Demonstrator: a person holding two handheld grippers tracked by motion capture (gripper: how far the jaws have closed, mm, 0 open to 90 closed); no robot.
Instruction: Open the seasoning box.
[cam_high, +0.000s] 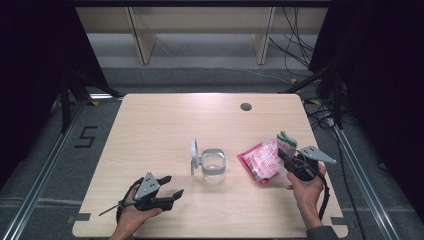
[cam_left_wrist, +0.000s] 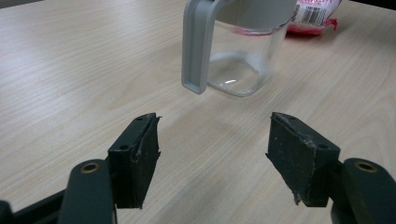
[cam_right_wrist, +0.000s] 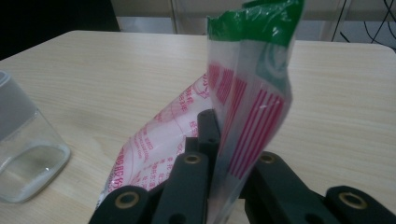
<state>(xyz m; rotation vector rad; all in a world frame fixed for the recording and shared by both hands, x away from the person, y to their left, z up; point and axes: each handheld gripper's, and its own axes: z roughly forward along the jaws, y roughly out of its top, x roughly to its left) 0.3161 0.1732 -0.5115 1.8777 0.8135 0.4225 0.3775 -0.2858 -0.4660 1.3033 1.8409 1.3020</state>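
From where I sit, the job looks to be in its opening stage: I have the bag gripped, but nothing has gone into the jar yet.

Nearest me, my left gripper (cam_high: 170, 186) rests low over the bench (cam_high: 150, 125) at the front left, jaws spread wide with nothing between them, pointing toward the jar. My left hand (cam_high: 131, 216) holds it roughly level.

My right gripper (cam_high: 286, 159) sits at the front right, jaws pressed together on the top edge of the snack bag (cam_high: 261, 160), just under its green sealed strip. In the right gripper view the bag (cam_right_wrist: 243, 93) stands upright out of the jaws while its lower end sags toward the bench. My right hand (cam_high: 306, 187) angles the gripper up and inward.

Between the two, the clear jar (cam_high: 213, 166) stands upright mid-bench, empty as far as I can tell, its grey lid (cam_high: 194, 156) hinged open to the left side. The bag lies just to the right of it, not touching.

I judge what remains is opening the bag and getting its contents into the jar.
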